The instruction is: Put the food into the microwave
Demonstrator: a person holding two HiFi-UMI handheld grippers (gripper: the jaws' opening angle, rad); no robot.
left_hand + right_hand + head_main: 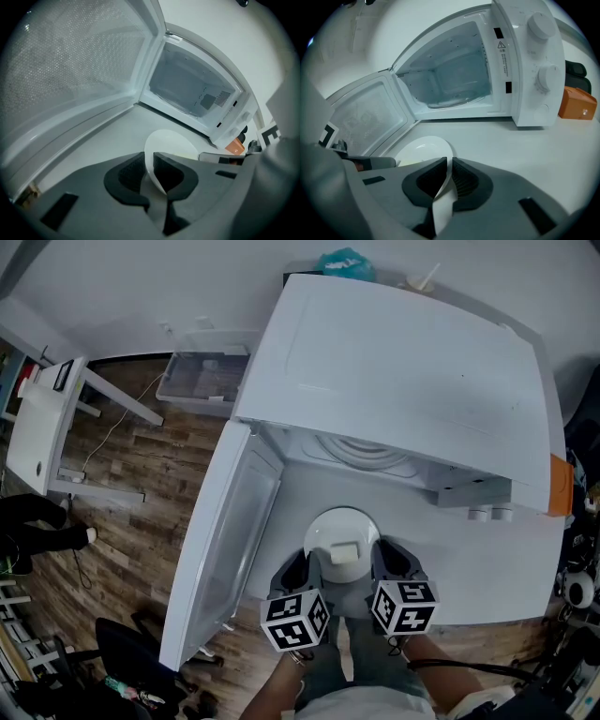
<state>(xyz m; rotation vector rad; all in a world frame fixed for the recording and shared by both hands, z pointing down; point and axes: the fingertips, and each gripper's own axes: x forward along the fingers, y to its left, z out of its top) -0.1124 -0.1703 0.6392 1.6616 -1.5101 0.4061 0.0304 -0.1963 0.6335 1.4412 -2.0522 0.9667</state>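
A white plate [334,526] with a pale block of food [344,551] on it is held just above the white table, in front of the open microwave [403,381]. My left gripper [307,568] is shut on the plate's left rim [149,164]. My right gripper [377,563] is shut on the right rim [444,180]. The microwave's cavity [447,77] is empty with its glass turntable [361,454] showing. Its door [220,540] stands swung wide to the left.
An orange box [576,104] sits on the table right of the microwave's dials [548,75]. A clear plastic bin [202,379] and a white stand [47,423] are on the wooden floor at left. A black chair [127,652] is near the door's edge.
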